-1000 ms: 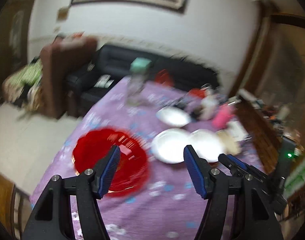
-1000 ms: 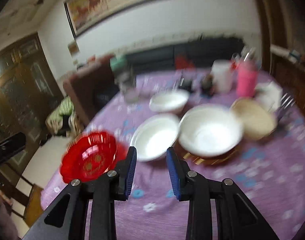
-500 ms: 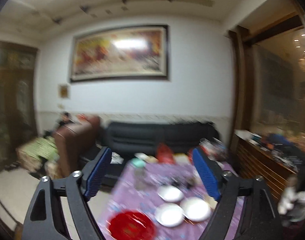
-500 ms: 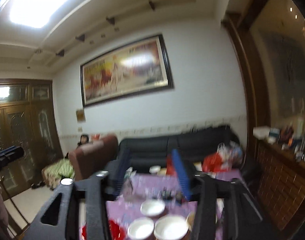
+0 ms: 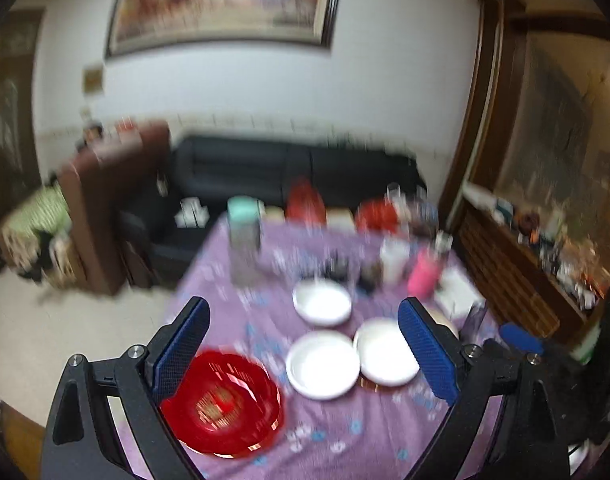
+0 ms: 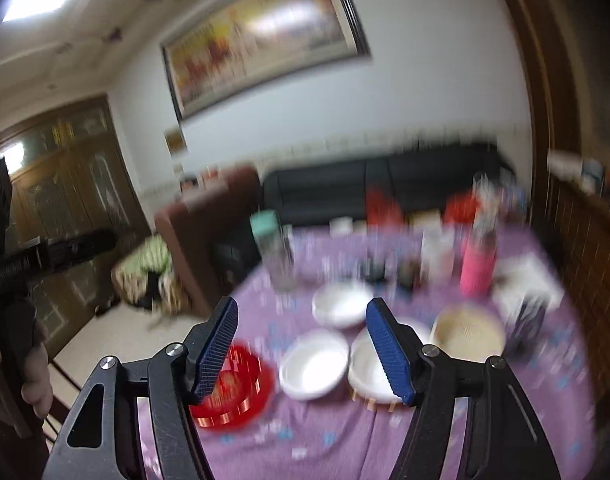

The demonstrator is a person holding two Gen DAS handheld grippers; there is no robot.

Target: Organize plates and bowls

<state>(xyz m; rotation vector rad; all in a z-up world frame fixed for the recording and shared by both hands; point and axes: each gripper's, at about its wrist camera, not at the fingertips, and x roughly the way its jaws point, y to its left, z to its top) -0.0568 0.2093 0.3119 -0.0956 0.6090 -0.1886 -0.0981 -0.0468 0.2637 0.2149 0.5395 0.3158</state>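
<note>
A red plate (image 5: 225, 404) lies at the near left of the purple-clothed table (image 5: 345, 432). Three white dishes stand in the middle: a far bowl (image 5: 323, 304), a near plate (image 5: 323, 364) and a right plate (image 5: 385, 356). In the right wrist view they are the red plate (image 6: 237, 384), the far bowl (image 6: 341, 306), the near plate (image 6: 315, 364), the right plate (image 6: 369, 372) and a beige bowl (image 6: 469, 330). My left gripper (image 5: 305, 354) is open and empty above the table. My right gripper (image 6: 305, 346) is open and empty, also held above it.
A clear bottle with a teal lid (image 5: 245, 240), a pink cup (image 5: 423, 276), a white cup (image 5: 393, 260) and small jars crowd the table's far end. A black sofa (image 5: 289, 172) and brown armchair (image 5: 105, 200) stand beyond. A wooden sideboard (image 5: 525, 268) runs along the right.
Both grippers swung up toward the wall and ceiling, then tilted back down to the table. The right gripper's jaws have opened wider. The dishes have not moved.
</note>
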